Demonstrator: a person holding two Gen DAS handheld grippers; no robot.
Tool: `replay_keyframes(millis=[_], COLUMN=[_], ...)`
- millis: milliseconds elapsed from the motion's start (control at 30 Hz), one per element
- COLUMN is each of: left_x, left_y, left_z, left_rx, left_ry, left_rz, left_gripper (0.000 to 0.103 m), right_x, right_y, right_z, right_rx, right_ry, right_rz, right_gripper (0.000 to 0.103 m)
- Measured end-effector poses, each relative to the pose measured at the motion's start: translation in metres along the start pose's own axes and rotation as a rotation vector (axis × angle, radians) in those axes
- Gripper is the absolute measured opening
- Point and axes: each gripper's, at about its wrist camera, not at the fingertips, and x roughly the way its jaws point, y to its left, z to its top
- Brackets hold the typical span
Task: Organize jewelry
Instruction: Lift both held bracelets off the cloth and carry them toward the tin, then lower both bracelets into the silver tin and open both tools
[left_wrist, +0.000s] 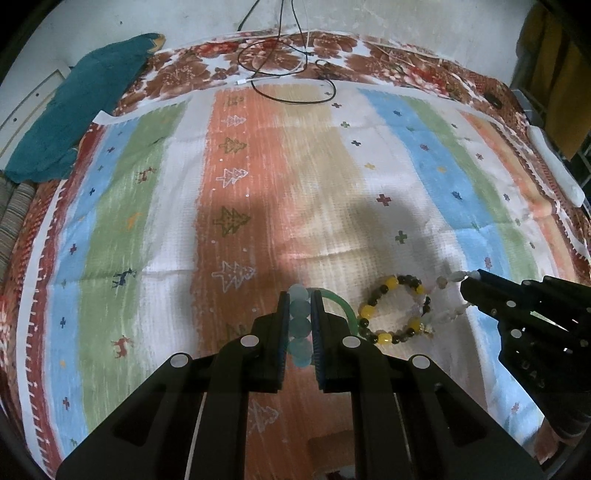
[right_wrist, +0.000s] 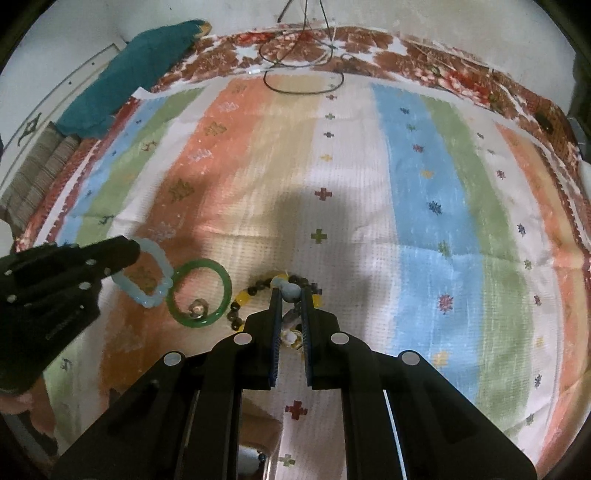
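both grippers are at the pick-up step: the left gripper (left_wrist: 300, 325) has its jaws clamped on the pale blue bead bracelet (right_wrist: 147, 275) at lower centre of its view, the right gripper (right_wrist: 290, 314) on a whitish bead strand (left_wrist: 448, 295) beside the yellow-and-dark bead bracelet (left_wrist: 393, 310), so next each should probably carry its piece clear of the striped cloth (left_wrist: 258, 184).

Right gripper (right_wrist: 289, 295) clamped on pale grey-white bead bracelet (right_wrist: 289, 290), above yellow-and-dark beaded bracelet (right_wrist: 242, 299). Leftward: smooth green glass bangle (right_wrist: 199, 291); left gripper (right_wrist: 133, 251) pinching pale blue bead bracelet (right_wrist: 155, 284). Beneath: striped woven cloth (right_wrist: 424, 192).
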Motion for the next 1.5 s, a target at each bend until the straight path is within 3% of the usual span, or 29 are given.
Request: replay_keyframes(millis=[1000, 1500], left_x=[-0.078, -0.098], left_y=[-0.017, -0.021], left_z=[-0.040, -0.065], left_rx=[0.004, -0.005], left_ry=[-0.119, -0.143], left_rz=[-0.084, -0.100], left_gripper=[0.011, 0.011], right_x=[-0.061, -0.077], right_y=[0.017, 0.025], right_z=[-0.028, -0.052], right_rx=[-0.051, -0.061], right_ry=[-0.140, -0.155], right_rz=[0.005, 0.029], right_gripper=[0.011, 0.011])
